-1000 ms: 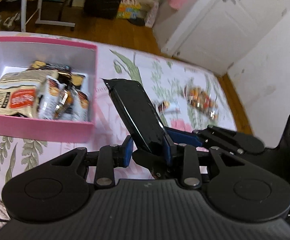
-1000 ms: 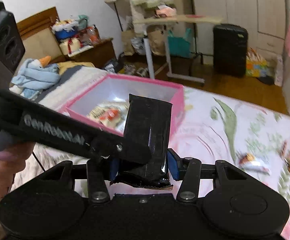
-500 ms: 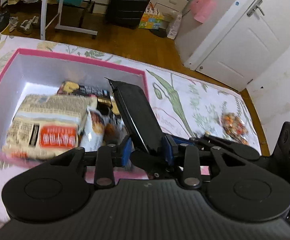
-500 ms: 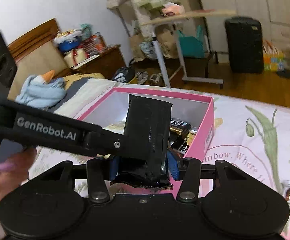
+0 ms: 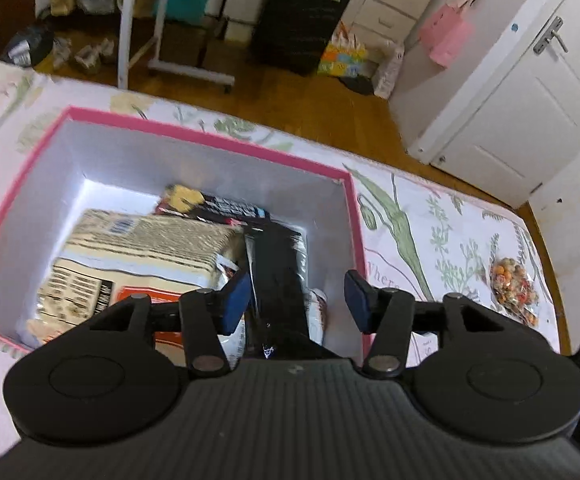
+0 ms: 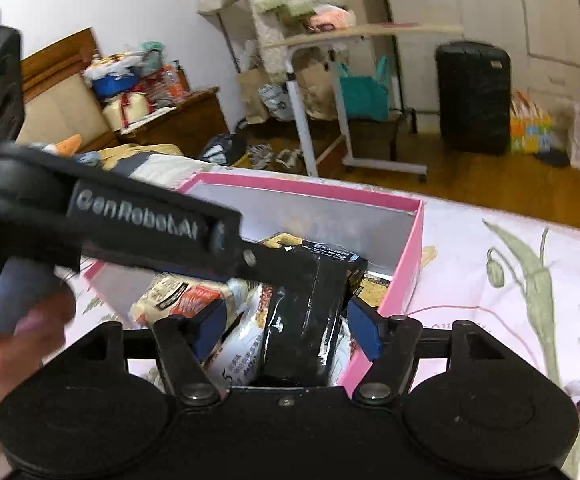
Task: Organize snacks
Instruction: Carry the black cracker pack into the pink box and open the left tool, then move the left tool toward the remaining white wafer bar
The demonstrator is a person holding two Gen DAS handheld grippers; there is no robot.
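Both the left gripper (image 5: 296, 300) and right gripper (image 6: 286, 330) have just opened, pads clear of the black snack packet (image 6: 306, 320) between them, over the pink box (image 5: 206, 130).

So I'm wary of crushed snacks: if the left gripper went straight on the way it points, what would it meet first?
Most likely the black packet lying between its just-opened jaws, with the other snacks in the pink box right beneath. Depth is hard to judge here.
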